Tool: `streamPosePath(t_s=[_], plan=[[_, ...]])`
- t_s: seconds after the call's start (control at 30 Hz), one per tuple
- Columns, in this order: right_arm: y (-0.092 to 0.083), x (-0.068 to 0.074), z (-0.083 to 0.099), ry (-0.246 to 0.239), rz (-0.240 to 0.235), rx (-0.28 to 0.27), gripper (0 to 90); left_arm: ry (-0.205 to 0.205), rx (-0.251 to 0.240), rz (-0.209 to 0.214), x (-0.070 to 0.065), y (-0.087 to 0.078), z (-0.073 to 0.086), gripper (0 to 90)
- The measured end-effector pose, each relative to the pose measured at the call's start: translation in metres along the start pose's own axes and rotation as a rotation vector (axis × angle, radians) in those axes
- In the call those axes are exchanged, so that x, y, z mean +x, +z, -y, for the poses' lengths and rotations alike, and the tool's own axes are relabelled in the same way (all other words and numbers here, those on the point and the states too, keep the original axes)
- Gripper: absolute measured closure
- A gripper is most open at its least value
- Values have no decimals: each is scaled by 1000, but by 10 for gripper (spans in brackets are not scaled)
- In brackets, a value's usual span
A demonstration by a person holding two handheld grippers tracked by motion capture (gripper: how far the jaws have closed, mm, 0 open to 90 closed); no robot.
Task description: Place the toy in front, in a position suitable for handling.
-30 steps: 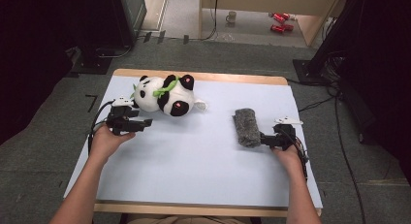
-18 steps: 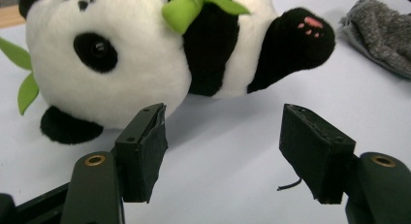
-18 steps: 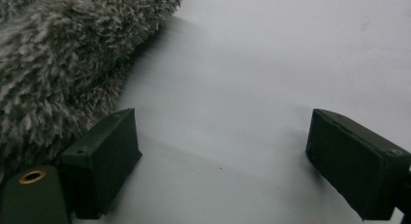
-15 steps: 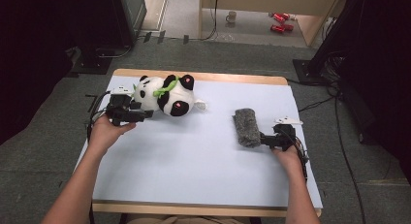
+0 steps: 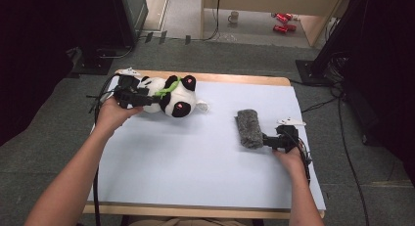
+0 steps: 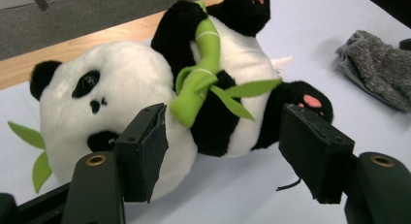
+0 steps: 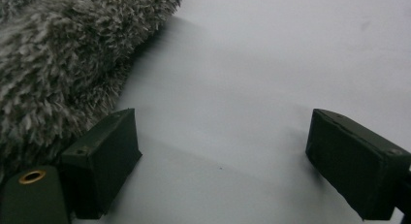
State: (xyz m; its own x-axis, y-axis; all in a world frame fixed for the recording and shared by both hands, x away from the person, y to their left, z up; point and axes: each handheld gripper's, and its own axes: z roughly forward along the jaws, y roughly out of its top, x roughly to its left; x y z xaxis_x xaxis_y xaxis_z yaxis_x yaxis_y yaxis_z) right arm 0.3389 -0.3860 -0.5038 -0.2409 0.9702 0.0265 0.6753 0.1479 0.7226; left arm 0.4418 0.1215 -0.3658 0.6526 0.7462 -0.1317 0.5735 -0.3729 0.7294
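1. Plush, black and white, the panda toy [image 5: 170, 95] lies on its back at the far left of the pale blue table [image 5: 195, 162], close to the wooden far edge.
2. Its long axis runs roughly left to right across the table in the high view, tilted a little: the head [image 5: 149, 86] is toward the left edge, and the feet with pink soles point right and slightly toward the person.
3. A green bamboo stalk [image 6: 201, 71] lies slantwise over its chest, leaves spreading sideways.
4. The left gripper [image 5: 139, 98] sits at the head end, aimed along the panda's body. In the left gripper view its jaws are spread, one before the face, the other before a hind paw; they have just been closing a little, yet neither pad presses into the plush.
5. The grey fluffy cloth [image 5: 249, 128] lies on the right half, well apart from the panda, long axis running away from the person.
6. The right gripper [image 5: 268, 140] rests on the table at the cloth's right side. Its jaws stand wide, bare table between them; the left jaw is just beside the pile, and I cannot tell if it touches.
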Motion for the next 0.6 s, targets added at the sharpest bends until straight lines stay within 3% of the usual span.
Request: streamPosePath(t_s=[0.3,0.47,0.6], plan=[[0,0,0,-2,0,-1,111,15,12,-26,10,11,-20,311],[0,0,0,-2,0,0,112,51,44,-70,8,23,-32,376],[0,0,0,-2,0,0,111,54,58,-55,3,33,-37,400]])
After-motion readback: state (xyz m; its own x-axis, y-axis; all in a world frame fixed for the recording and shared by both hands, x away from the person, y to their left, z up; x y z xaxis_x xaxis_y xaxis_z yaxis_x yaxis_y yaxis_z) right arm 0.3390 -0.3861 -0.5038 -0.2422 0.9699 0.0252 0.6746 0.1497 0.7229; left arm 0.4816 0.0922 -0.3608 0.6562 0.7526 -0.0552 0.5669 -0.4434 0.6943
